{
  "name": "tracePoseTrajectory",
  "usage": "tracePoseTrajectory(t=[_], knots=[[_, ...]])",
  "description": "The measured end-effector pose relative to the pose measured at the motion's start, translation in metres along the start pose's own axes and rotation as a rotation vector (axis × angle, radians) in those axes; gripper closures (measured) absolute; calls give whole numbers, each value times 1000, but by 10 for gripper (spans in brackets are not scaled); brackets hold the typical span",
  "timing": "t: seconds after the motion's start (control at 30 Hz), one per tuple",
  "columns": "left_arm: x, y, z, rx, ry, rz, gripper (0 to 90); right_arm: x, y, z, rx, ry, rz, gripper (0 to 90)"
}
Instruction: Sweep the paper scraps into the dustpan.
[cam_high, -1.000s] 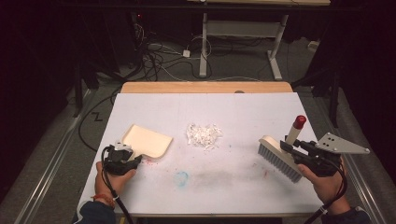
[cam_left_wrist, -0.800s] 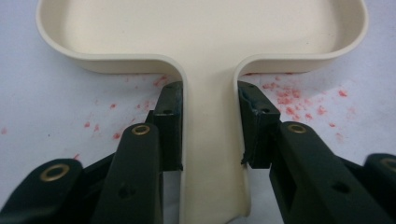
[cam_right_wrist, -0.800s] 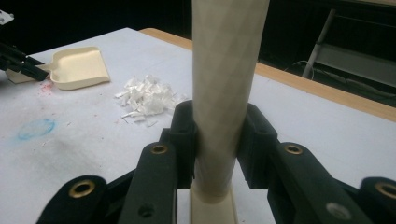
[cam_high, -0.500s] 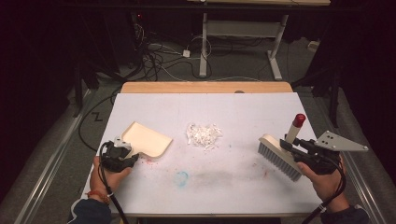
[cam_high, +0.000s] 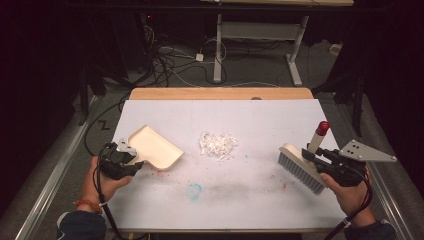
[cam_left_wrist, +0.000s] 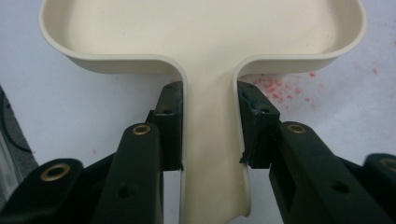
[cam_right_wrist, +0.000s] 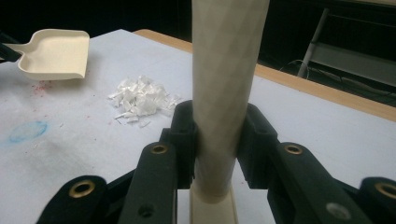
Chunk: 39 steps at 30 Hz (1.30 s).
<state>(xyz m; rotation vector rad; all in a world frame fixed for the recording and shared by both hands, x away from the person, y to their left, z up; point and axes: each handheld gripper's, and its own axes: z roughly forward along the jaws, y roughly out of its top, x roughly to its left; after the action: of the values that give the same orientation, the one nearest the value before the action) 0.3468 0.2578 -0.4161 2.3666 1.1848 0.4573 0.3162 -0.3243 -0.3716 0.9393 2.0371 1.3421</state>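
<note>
Nearest to us, at the front edge of the white table (cam_high: 260, 200), we hold a gripper in each hand. Our left gripper (cam_high: 125, 156) is clamped on the handle of the cream dustpan (cam_high: 152, 148); in the left gripper view (cam_left_wrist: 210, 123) both pads press flat against the sides of that narrow handle (cam_left_wrist: 209, 154), and the pan's tray spreads out beyond the jaws. In the high view the dustpan sits at the table's left, its open lip pointing toward the middle.

Our right gripper (cam_high: 314, 155) is closed around the handle of the brush (cam_high: 300, 167). In the right gripper view (cam_right_wrist: 218, 144) the pale round handle (cam_right_wrist: 224, 70) stands upright between the two pads, which squeeze it from both sides. The brush's grey bristles rest on the table at the right, and the handle ends in a red tip (cam_high: 323, 127).

Farther in, between the two tools, lies a small heap of white paper scraps (cam_high: 218, 145), well apart from both. A faint blue smudge (cam_high: 194, 189) and red specks (cam_left_wrist: 275, 88) mark the table in front of it.
</note>
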Motion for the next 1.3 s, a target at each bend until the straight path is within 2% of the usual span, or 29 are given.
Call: tracePoseTrajectory(t=[0.13,0.2,0.23,0.27,0.37,0.5,0.53,0.57,0.63,0.67,0.7,0.73,0.83,0.9,1.03,1.17,1.27,1.3], knots=[[4,8,-1,19,-14,31,635,-3,0,2,-3,-11,6,713],[4,14,-2,46,-16,67,635,-5,1,4,-1,-18,17,713],[4,14,-2,46,-16,67,635,-7,2,6,-3,-24,18,714],[4,17,-3,62,-30,89,635,-8,4,9,-6,-28,22,713],[2,23,-3,97,-41,124,635,-11,9,18,-11,-42,24,714],[-2,30,-1,140,-83,180,635,-13,18,40,-8,-56,10,713],[-2,30,-1,140,-83,180,635,-13,18,40,-8,-56,10,713],[-2,32,1,155,-99,194,634,-13,23,55,-5,-62,2,713],[-2,33,2,165,-106,199,634,-12,27,70,-2,-71,1,713],[0,34,4,175,-132,196,634,-13,29,77,0,-68,3,714],[0,34,4,175,-132,196,634,-13,29,77,0,-68,3,714],[1,35,5,180,-145,196,634,-13,33,92,8,-68,15,713],[-1,38,9,202,-137,217,634,-13,39,111,25,-90,10,714],[-1,39,10,204,-149,221,634,-12,41,117,29,-100,10,714],[-5,43,16,225,-196,245,634,-7,50,144,40,-117,0,714],[-6,45,18,220,-200,244,634,-4,55,162,42,-139,21,714],[-8,46,20,233,-203,258,634,-1,56,176,39,-146,30,714],[-9,47,22,241,-218,268,634,0,55,181,37,-151,38,714]])
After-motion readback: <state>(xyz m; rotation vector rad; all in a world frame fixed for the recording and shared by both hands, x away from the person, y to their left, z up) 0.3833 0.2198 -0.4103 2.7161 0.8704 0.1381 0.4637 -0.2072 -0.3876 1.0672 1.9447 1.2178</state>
